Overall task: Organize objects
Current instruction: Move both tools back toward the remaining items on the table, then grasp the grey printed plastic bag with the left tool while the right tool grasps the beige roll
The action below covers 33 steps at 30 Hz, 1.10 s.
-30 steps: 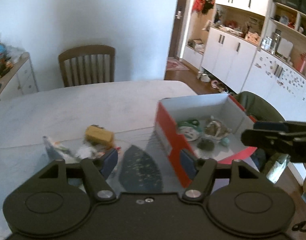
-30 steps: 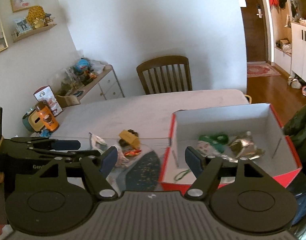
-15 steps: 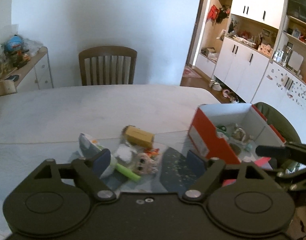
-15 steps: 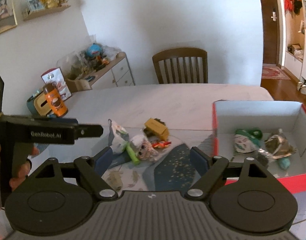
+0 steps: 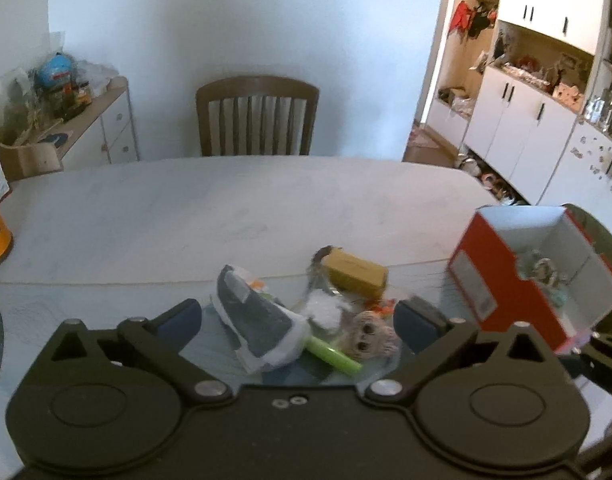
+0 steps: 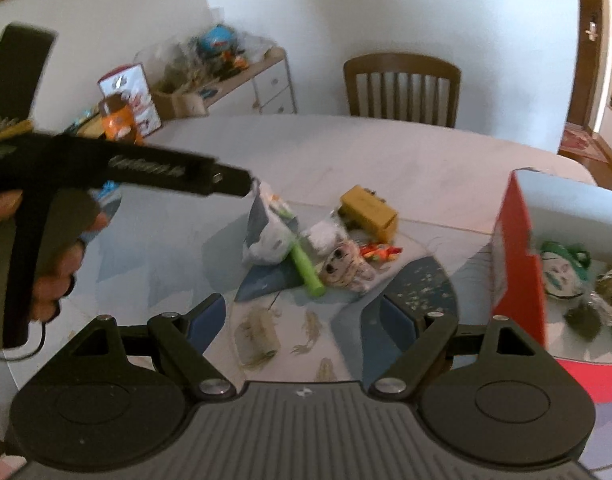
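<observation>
Both grippers are hovering over a cluttered surface (image 5: 265,208), each with its fingers spread wide and holding nothing. The left gripper (image 5: 297,318) is framing a small pile of objects between its blue pads: a grey-and-white pouch (image 5: 261,328), a green tube (image 5: 334,358), a doll head (image 5: 372,334) and a yellow box (image 5: 356,274). None of them is touching the pads. The right gripper (image 6: 301,320) is hanging over a bare patch of the patterned mat (image 6: 418,280), nearer the camera than the pile.

The tube (image 6: 306,266) is lying flat, its long axis running diagonally, one end tucked under the pouch (image 6: 267,228) and the other pointing toward the near edge. The doll head (image 6: 342,266) is lying just beside it, face up. The yellow box (image 6: 370,206) is sitting at the far side of the pile, its long axis slanting across the surface.

To the right, a red box (image 5: 502,280) is standing open. Only the right wrist view is showing its contents clearly, among them a green-and-white mask (image 6: 562,270). That view is also catching the left gripper from the side, with a hand (image 6: 45,248) wrapped around its handle; its tip is reaching close to the top of the pouch. The left wrist view alone is showing white cabinets (image 5: 522,132).
</observation>
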{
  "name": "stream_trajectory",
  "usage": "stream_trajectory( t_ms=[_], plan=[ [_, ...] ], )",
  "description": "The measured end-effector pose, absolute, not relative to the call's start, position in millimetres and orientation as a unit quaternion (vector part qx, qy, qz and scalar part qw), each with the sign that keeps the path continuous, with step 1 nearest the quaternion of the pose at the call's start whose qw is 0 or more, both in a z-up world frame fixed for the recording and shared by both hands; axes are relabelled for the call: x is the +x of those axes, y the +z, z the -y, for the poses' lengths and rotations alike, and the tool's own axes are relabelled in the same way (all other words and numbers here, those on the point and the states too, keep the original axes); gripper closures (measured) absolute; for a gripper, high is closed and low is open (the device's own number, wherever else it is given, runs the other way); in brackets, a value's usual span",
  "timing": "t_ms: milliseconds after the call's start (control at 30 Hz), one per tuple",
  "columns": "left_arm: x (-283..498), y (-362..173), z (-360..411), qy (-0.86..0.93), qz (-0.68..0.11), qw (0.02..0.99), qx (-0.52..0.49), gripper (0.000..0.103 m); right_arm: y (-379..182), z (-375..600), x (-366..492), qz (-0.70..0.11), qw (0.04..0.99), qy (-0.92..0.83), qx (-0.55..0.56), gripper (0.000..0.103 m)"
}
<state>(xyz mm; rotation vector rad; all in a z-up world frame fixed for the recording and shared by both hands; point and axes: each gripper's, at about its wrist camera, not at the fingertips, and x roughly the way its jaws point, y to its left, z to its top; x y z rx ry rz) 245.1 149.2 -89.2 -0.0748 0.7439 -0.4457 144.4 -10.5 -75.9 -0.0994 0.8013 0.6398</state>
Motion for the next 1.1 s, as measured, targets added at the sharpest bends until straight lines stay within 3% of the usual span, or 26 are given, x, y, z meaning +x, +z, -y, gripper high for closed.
stream_trajectory(
  t_ms=[467, 900, 1100],
  plan=[
    [336, -154, -155, -0.136, -0.460, 0.873, -0.083, 0.002, -127, -38, 164, -0.430, 0.837, 0.325, -0.100, 0.019],
    [355, -197, -149, -0.116, -0.507, 0.848, -0.099, 0.004, -158, -58, 177, -0.454, 0.817, 0.333, -0.124, 0.019],
    [349, -211, -161, -0.112, -0.511, 0.847, -0.094, 0.009, -167, -65, 176, -0.460, 0.807, 0.345, -0.136, 0.019]
  ],
)
